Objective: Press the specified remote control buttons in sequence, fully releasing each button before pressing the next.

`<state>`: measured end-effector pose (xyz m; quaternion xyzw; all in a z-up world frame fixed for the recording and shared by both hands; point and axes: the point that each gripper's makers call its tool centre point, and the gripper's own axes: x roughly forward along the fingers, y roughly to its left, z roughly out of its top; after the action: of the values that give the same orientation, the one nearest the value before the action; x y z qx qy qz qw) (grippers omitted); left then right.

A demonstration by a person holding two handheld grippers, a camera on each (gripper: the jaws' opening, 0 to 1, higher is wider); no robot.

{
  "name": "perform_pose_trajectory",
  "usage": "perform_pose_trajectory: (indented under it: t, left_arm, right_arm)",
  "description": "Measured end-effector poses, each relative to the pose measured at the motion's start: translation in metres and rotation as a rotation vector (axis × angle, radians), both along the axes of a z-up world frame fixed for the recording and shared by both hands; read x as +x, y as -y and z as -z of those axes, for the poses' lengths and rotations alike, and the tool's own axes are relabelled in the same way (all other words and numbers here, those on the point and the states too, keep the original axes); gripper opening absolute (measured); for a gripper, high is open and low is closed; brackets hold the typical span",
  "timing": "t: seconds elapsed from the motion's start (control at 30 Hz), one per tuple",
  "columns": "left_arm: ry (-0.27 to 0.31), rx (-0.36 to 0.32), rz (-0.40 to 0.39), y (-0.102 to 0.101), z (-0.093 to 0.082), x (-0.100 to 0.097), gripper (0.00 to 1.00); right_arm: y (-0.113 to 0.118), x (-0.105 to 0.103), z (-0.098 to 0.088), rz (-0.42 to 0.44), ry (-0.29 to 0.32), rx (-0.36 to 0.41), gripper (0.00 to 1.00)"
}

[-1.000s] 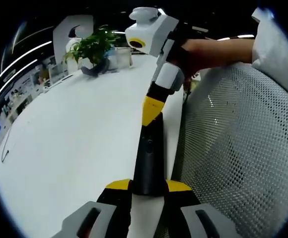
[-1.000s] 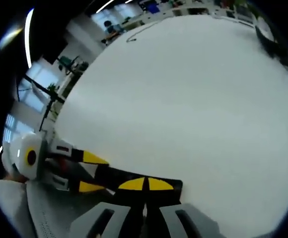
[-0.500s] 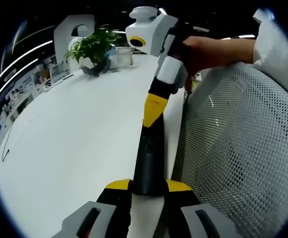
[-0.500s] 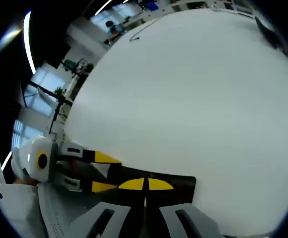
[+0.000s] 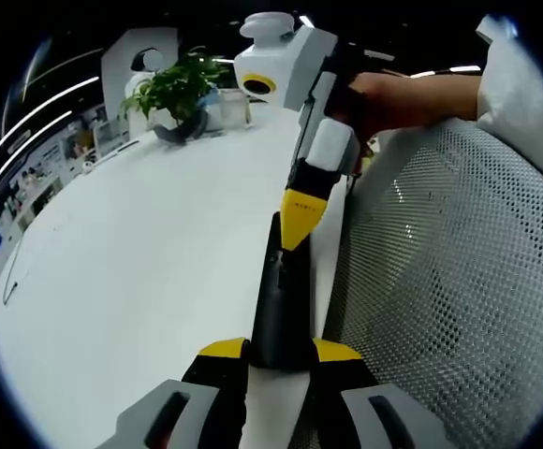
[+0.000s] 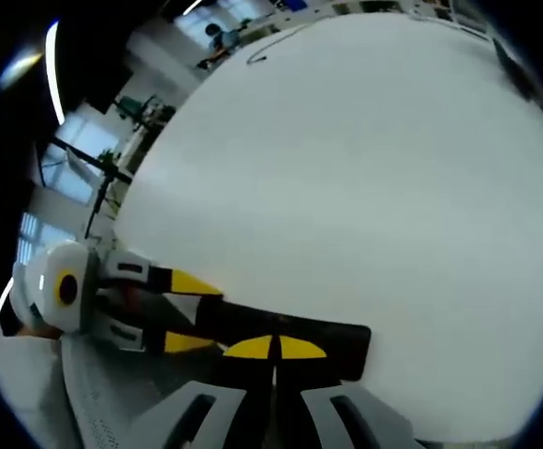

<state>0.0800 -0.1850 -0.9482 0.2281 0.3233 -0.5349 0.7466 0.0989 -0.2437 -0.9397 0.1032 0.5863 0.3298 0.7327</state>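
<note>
A dark, slim remote control (image 5: 276, 309) lies lengthwise along the edge of the white table (image 5: 140, 281). My left gripper (image 5: 279, 351) is shut on its near end, one yellow tip on each side. My right gripper (image 5: 300, 220) reaches down from the upper right, its yellow tips closed together and resting on the remote's upper face near the far end. In the right gripper view, my right gripper (image 6: 273, 348) is shut, its tips down on the black remote (image 6: 346, 341). The left gripper (image 6: 192, 311) clamps the remote from the left.
A white mesh chair back (image 5: 440, 281) stands close along the table's right edge. A potted plant (image 5: 178, 89) sits at the table's far end, and a thin cable (image 6: 271, 51) lies on the table further off. A person's hand (image 5: 393, 98) holds the right gripper.
The right gripper's tip has slid a little along the remote toward the left gripper and tilted slightly. The left gripper's hold on the remote has not changed.
</note>
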Motion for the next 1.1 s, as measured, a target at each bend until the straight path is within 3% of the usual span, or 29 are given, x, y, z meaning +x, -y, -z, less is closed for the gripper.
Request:
perform_pose_trajectory:
  t: [0.57, 1.0, 1.1]
  left_arm:
    - [0.001, -0.002, 0.003, 0.0003, -0.0002, -0.0001, 0.25]
    - [0.001, -0.001, 0.008, 0.0005, 0.0, 0.0001, 0.25]
    - [0.001, 0.0, 0.008, 0.0005, 0.0, -0.0001, 0.25]
  right_arm:
    - [0.0006, 0.0003, -0.0017, 0.067, -0.06, 0.048, 0.0]
    - [0.0045, -0.0004, -0.0026, 0.07, -0.064, 0.025, 0.0]
    - [0.0058, -0.004, -0.004, 0.075, -0.091, 0.027, 0.0]
